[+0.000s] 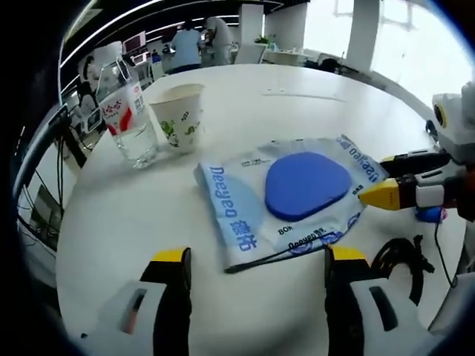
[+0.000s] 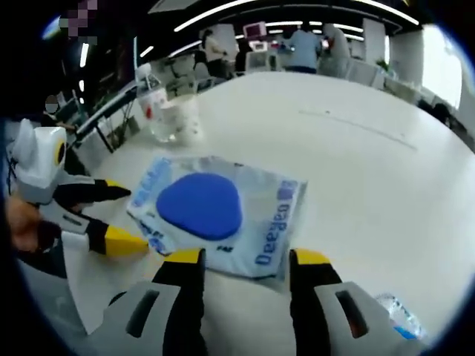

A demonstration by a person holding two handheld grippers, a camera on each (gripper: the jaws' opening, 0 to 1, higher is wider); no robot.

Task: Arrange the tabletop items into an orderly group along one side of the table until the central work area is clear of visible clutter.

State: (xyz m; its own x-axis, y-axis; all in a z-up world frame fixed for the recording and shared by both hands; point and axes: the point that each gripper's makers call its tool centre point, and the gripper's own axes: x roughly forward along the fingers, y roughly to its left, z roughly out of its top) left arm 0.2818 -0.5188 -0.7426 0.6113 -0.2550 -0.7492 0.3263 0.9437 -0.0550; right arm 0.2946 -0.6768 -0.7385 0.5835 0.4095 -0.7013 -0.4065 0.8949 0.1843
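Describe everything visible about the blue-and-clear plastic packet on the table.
The packet is a flat, crinkly clear plastic pouch with blue lettering along its edges and a rounded blue pad inside. It lies flat on the white table, apart from the paper cup and bottle. Both open grippers, left and right, flank it; contact can't be confirmed.

A broad, round white worktop (image 1: 312, 111) carries everything. Just ahead of the left fingers lies a flat clear plastic packet with blue print and a blue rounded pad inside (image 1: 297, 194). Farther beyond them, to the left, a white paper cup with green print (image 1: 179, 116) stands upright beside a clear plastic bottle with a red-and-white label (image 1: 130, 124). A black cable (image 1: 397, 259) curls beside the right-hand finger.
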